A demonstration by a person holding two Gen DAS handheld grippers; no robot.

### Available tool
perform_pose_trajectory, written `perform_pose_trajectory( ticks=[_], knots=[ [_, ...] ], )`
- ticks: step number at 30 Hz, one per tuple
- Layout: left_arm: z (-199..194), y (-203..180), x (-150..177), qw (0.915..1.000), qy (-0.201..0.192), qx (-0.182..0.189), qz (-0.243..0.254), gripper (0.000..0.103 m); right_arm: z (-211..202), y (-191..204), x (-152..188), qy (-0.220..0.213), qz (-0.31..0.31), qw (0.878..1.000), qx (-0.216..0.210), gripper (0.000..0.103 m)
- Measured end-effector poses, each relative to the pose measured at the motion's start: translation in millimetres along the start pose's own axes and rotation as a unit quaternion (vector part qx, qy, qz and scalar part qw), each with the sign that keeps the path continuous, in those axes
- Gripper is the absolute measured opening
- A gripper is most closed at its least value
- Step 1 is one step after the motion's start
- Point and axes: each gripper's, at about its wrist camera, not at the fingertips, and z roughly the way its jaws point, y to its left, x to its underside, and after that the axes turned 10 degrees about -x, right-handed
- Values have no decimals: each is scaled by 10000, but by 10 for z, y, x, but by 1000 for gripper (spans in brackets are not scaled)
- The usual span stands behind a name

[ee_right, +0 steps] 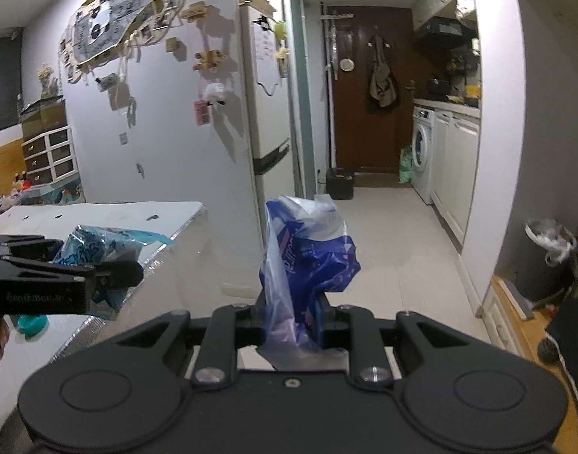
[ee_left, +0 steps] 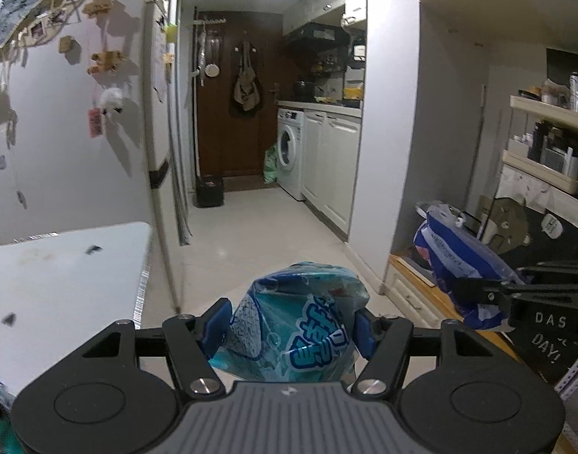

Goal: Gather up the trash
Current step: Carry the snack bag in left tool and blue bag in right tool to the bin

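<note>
**A:** While you look down the hallway, check the bins first. Your right wrist view has a dark trash bin (ee_right: 546, 265) at the right edge of the frame, lined with a pale bag whose rim is bunched over the top; what lies inside cannot be made out. At the far end, left of the brown door, stands a small black bin (ee_right: 340, 183); something light shows at its mouth, too small to name. A green bag (ee_right: 405, 170) sits on the floor just beside the washing machine (ee_right: 423, 151).

**B:** And the trash you carry?

**A:** Your left gripper (ee_left: 290, 327) has its blue pads pressed on both sides of a teal snack wrapper (ee_left: 294, 321), low in the centre of its frame. The puffed wrapper fills the whole gap and bulges up past the fingertips.

**B:** The other side?

**A:** Your right gripper (ee_right: 294, 321) is pinched tight on a crumpled blue and clear plastic bag (ee_right: 307, 253). Only its lower part is caught between the fingers; the rest stands up above them, centre frame.

**B:** Where are the two relative to each other?

**A:** Side by side, apart. Each shows at the edge of the other's view, with the white table (ee_right: 111, 213) on the left.
</note>
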Motion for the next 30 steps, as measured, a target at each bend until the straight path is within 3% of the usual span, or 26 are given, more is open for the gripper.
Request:
perform_pose_trajectory(
  ticks=[7,13,24,30],
  knots=[
    [255,-375,215,9992,339,209,-6,66,-20,-321,306,149,304,9993,188,22],
    [682,-583,526,9952,906,361,9,66,228,-540,686,470,676,9959,365,22],
    [1691,-605,1144,9776,2063,401,100,66,994,-806,1306,1362,1218,9822,444,22],
    [2198,-580,1329,9639,2598,561,-156,66,1480,-1013,1584,1956,1754,9639,428,22]
  ],
)
